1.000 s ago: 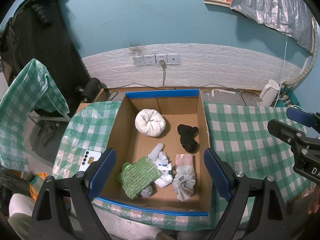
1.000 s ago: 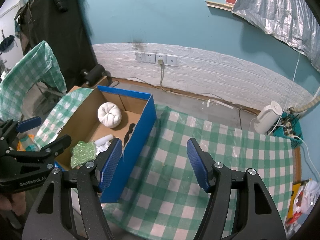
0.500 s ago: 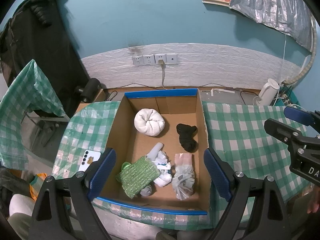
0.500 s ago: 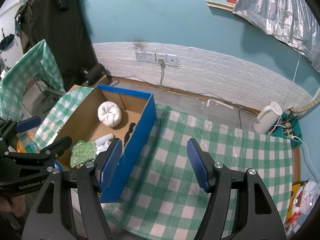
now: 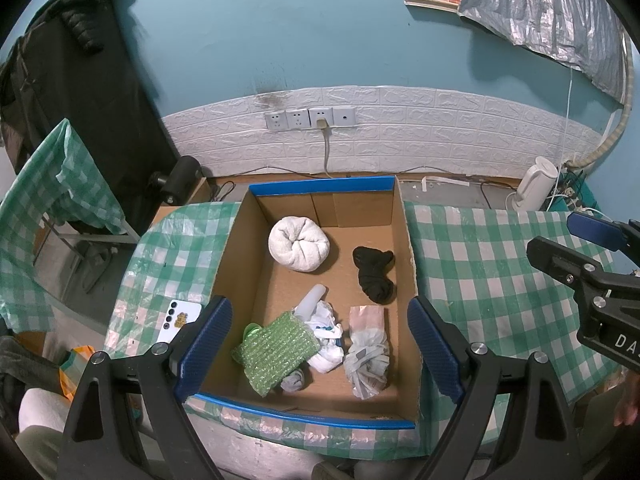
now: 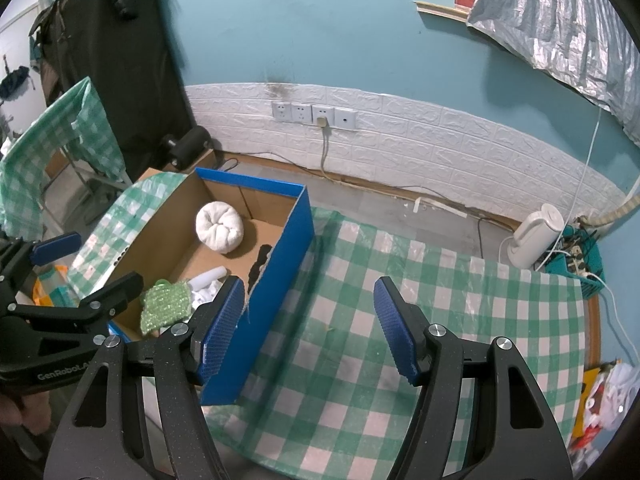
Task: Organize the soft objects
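Note:
A cardboard box (image 5: 404, 240) with blue edges stands on the green checked table and holds the soft things: a rolled white towel (image 5: 298, 243), a black sock (image 5: 374, 274), a green mesh pouch (image 5: 276, 350), crumpled white plastic (image 5: 326, 340) and a bunched grey-white bag (image 5: 368, 354). My left gripper (image 5: 318, 346) hovers open above the box's near end, nothing between its fingers. My right gripper (image 6: 310, 324) is open over the bare cloth, to the right of the box's blue wall (image 6: 280, 280). The towel (image 6: 219, 227) and pouch (image 6: 165, 305) show there too.
A phone (image 5: 180, 320) lies on the cloth left of the box. A white kettle (image 6: 536, 236) and a power strip sit on the floor at the right, by the wall with sockets (image 5: 310, 118). A dark coat hangs at the left.

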`<state>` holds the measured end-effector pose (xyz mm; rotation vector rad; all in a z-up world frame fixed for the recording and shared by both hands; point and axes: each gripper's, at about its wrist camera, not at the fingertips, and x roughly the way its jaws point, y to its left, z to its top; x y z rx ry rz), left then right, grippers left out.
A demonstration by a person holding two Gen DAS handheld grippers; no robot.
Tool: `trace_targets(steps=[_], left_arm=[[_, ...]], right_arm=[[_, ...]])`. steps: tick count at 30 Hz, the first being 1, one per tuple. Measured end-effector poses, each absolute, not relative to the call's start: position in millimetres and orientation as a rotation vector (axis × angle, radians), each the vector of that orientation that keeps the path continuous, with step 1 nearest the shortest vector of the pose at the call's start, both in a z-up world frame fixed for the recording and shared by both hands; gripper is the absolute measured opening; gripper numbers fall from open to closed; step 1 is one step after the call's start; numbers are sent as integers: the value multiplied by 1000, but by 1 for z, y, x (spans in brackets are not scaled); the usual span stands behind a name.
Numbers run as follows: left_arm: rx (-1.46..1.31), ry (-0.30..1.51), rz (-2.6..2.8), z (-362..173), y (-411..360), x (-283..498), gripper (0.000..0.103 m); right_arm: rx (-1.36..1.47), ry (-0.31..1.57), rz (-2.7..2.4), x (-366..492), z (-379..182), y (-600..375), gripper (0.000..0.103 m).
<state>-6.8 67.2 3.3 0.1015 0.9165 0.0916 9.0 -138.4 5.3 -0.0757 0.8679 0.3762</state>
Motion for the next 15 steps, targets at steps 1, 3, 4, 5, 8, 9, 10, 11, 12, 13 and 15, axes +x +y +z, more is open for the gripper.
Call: trace_targets(steps=[1, 3, 4, 5, 8, 9, 10, 11, 12, 13, 15], left_arm=[[101, 916, 92, 3, 68, -6, 90], [101, 916, 91, 3, 68, -6, 90], [101, 917, 91, 3, 68, -6, 90], [101, 918, 92, 3, 67, -7, 90], [99, 919, 90, 3, 68, -7, 90], [100, 918, 91, 3, 68, -7, 90], [100, 917, 90, 3, 67, -8, 90], [100, 917, 91, 3, 68, -7, 90], [100, 916, 90, 3, 67, -8, 90], [100, 918, 91, 3, 68, -7, 90], [99, 920, 91, 3, 67, -8, 90]], right_arm=[[-76, 868, 376, 9, 5, -138, 67], [-75, 869, 376, 9, 5, -138, 67], [-75, 869, 375, 9, 6, -139, 67], [-74, 868, 375, 9, 6, -139, 67], [-75, 869, 375, 9, 5, -138, 67], [-75, 869, 374, 9, 5, -138, 67], [-75, 869, 374, 9, 6, -139, 67], [-75, 869, 374, 9, 5, -139, 67], [-75, 868, 374, 9, 5, -139, 67], [-74, 868, 374, 9, 5, -139, 67], [-74, 868, 374, 8, 6, -140, 67]])
